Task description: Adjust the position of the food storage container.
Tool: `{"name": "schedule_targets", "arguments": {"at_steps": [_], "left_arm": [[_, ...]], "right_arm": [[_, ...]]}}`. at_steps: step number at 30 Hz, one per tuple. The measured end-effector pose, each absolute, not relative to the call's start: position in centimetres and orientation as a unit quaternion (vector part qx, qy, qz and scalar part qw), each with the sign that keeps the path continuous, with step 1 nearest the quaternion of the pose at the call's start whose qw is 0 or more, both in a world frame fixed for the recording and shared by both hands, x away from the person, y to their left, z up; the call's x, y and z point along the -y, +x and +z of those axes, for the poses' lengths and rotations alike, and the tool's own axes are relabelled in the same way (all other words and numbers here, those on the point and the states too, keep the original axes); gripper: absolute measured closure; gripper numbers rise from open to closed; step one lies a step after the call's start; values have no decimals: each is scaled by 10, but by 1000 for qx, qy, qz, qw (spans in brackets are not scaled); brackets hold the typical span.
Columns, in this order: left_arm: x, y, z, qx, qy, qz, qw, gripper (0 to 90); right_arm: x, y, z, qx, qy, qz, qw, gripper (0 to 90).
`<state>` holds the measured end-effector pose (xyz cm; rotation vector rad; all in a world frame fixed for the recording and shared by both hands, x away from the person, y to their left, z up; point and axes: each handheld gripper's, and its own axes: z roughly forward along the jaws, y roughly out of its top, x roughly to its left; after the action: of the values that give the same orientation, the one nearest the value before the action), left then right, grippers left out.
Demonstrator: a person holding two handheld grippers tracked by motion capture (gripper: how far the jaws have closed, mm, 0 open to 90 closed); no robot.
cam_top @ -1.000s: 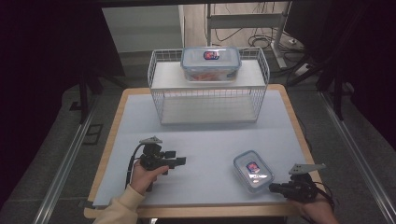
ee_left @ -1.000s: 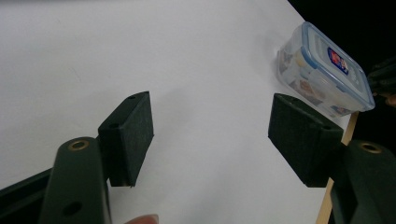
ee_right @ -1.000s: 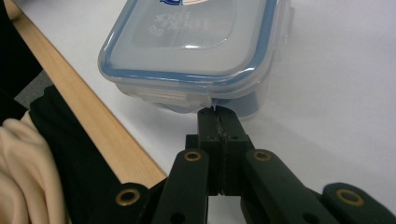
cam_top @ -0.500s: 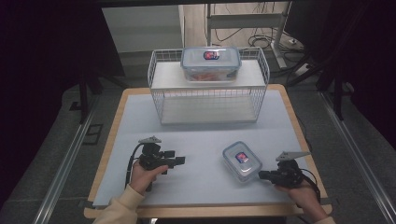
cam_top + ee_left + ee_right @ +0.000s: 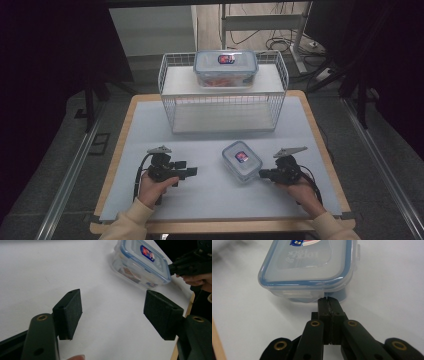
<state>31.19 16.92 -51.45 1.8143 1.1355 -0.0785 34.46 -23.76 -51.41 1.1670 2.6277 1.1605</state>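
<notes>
A small clear container with a blue-rimmed lid lies on the white table mat, right of centre. My right gripper is shut with nothing between its jaws, and its tips rest against the container's near wall just under the lid. That gripper is also visible in the left gripper view, behind the box. My left gripper is open and empty, pointing right across the mat toward the container, a short way off.
A white wire rack stands at the back of the table, with a larger clear container of orange contents on its top shelf. The table's wooden edge runs close to my right hand.
My right gripper has moved left across the mat, and the small container has slid left in front of its shut tips. The left gripper has stayed still.
</notes>
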Motion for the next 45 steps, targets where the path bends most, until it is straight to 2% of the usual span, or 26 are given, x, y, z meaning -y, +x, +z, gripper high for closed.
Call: {"name": "schedule_targets", "arguments": {"at_steps": [8,14,19,28,38,45], "left_arm": [[-170,311,-515,-466,743,-31,479,305],[-171,311,-514,-469,741,-31,480,305],[-170,311,-515,-468,742,-29,479,304],[-171,312,-516,-469,743,-28,476,305],[-172,311,-517,-468,743,-29,477,305],[-173,311,-516,-469,742,-29,478,305]], "right_arm": [[225,355,-516,-845,377,379,23,894],[222,333,-503,-846,357,395,22,894],[195,313,-506,-856,335,394,16,894],[158,312,-520,-855,333,396,39,894],[165,312,-520,-842,358,396,72,895],[181,317,-520,-832,381,397,74,894]]}}
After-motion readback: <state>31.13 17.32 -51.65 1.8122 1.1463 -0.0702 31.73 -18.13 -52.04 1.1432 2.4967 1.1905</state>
